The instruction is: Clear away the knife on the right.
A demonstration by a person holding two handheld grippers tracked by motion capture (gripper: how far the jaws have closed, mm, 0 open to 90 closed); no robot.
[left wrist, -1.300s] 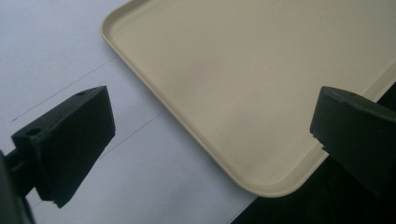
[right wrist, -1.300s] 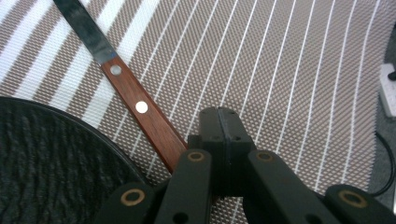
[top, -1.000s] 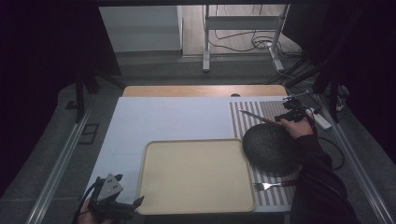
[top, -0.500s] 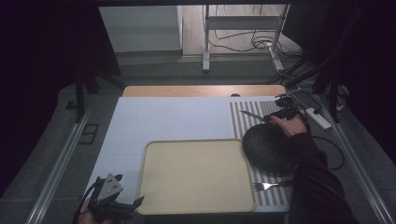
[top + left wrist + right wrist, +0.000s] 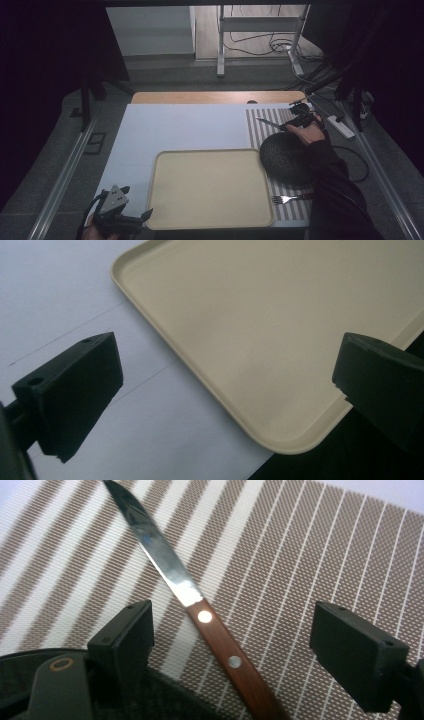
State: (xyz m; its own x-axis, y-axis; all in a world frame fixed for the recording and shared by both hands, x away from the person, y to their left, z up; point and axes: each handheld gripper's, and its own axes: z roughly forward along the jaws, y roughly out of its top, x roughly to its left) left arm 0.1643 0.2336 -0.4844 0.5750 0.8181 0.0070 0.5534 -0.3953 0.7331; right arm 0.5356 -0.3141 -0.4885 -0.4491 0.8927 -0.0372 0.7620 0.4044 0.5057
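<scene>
On the striped placemat [image 5: 300, 540], your right claw [image 5: 235, 645] gapes wide astride the knife [image 5: 200, 615]; its handle crosses the gap slantwise, so closing may twist it, while your left claw [image 5: 225, 390] idles open.

A knife [image 5: 200, 615] with a brown wooden handle, two bright rivets and a shiny pointed blade lies flat on a brown-and-white striped mat [image 5: 260, 125] at the table's 2 o'clock. Its tip points toward 10 o'clock, its handle toward 4 o'clock, beside a round dark plate [image 5: 287, 160]. A silver fork [image 5: 284, 199] lies on the mat at 5 o'clock, tines toward a cream tray [image 5: 210, 187] at centre.
</scene>
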